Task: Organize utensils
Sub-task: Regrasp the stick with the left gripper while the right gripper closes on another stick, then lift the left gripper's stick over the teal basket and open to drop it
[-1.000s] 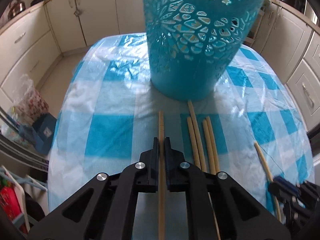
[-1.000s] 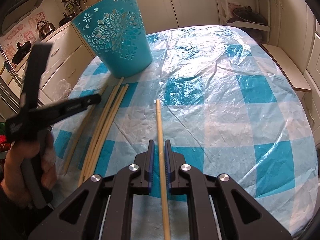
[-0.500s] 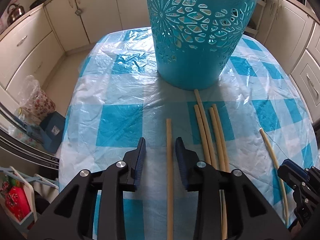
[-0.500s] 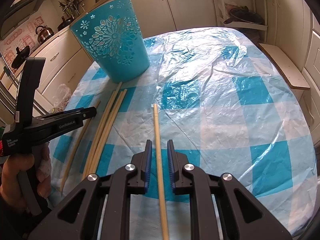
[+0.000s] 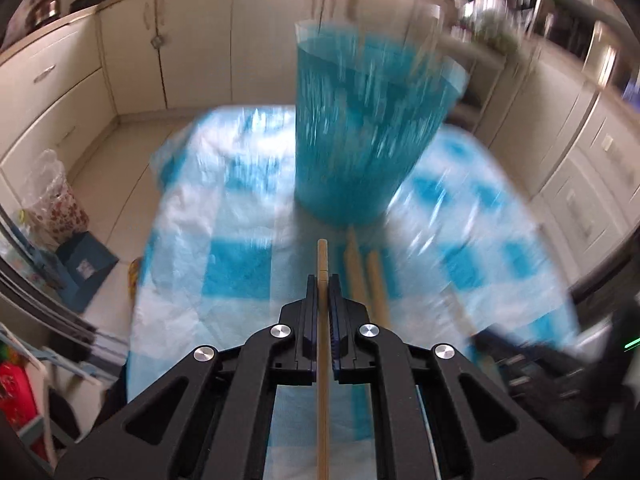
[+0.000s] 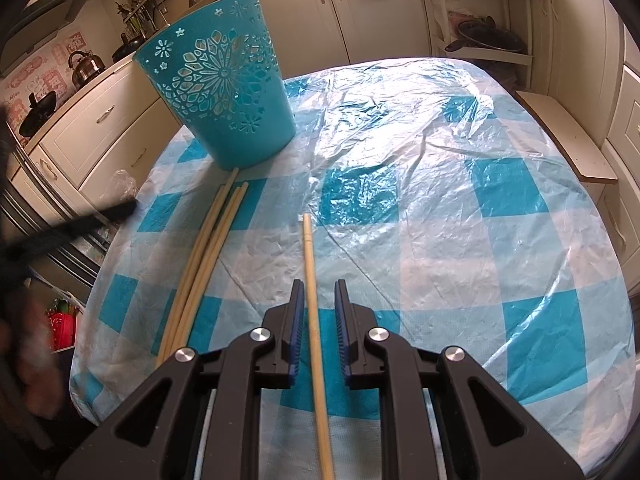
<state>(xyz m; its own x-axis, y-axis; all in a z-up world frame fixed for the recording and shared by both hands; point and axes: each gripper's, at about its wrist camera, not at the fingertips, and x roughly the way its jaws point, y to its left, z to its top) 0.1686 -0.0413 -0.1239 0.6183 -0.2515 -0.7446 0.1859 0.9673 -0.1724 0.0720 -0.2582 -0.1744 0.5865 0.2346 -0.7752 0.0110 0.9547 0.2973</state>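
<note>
we see the left gripper (image 5: 323, 280), open half a second ago, now clamped on a chopstick (image 5: 322, 360) and lifting toward the basket (image 5: 360, 128); the right gripper (image 6: 318, 292), jaws now apart, straddles a second chopstick (image 6: 314, 300) on the tablecloth (image 6: 440, 240).

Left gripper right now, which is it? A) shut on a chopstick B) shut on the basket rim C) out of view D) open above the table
A: in the left wrist view the left gripper has both jaws pressed against a chopstick running between them.
</note>
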